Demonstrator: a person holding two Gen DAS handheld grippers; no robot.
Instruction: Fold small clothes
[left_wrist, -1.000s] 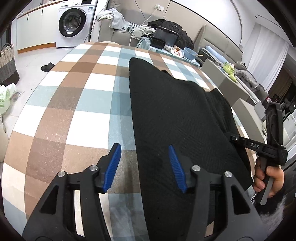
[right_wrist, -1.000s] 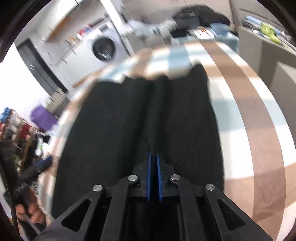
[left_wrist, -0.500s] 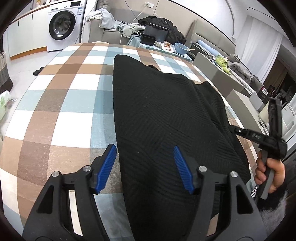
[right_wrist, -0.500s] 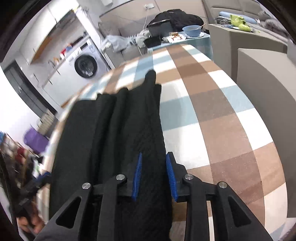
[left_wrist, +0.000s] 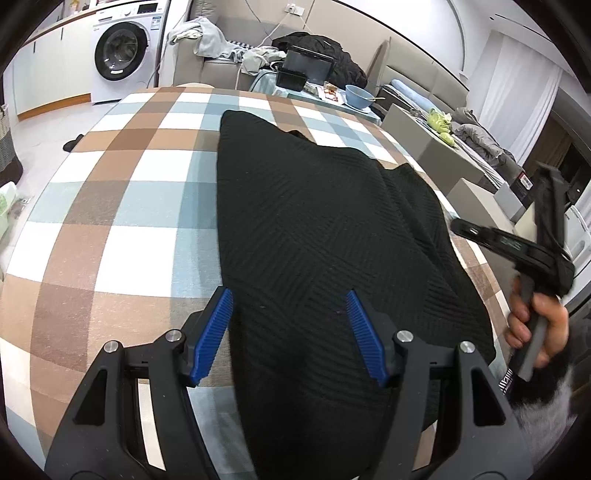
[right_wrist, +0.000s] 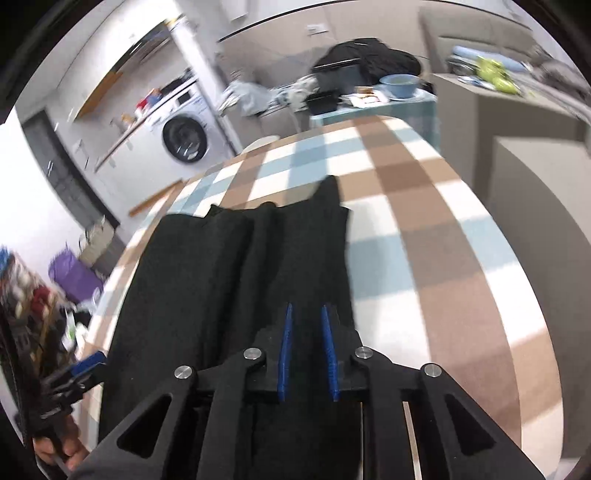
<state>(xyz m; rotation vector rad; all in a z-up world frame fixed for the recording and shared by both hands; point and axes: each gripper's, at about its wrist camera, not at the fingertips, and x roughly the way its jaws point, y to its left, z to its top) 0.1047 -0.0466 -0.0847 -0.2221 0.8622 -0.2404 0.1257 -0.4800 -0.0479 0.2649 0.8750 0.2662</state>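
Garment (left_wrist: 325, 236) lying long on checked table (left_wrist: 122, 199), both grippers (left_wrist: 290, 332) (right_wrist: 307, 350) parted and empty, right just opening; best regripped squarely at the near hem.

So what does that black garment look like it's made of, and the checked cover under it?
Black garment: looks like a matte knit, possibly wool or acrylic; angled ribbed lines run across it and it drapes in soft folds. Checked cover: seems a woven or printed fabric, matte, slightly fuzzy in the brown squares; the exact fibre cannot be told.
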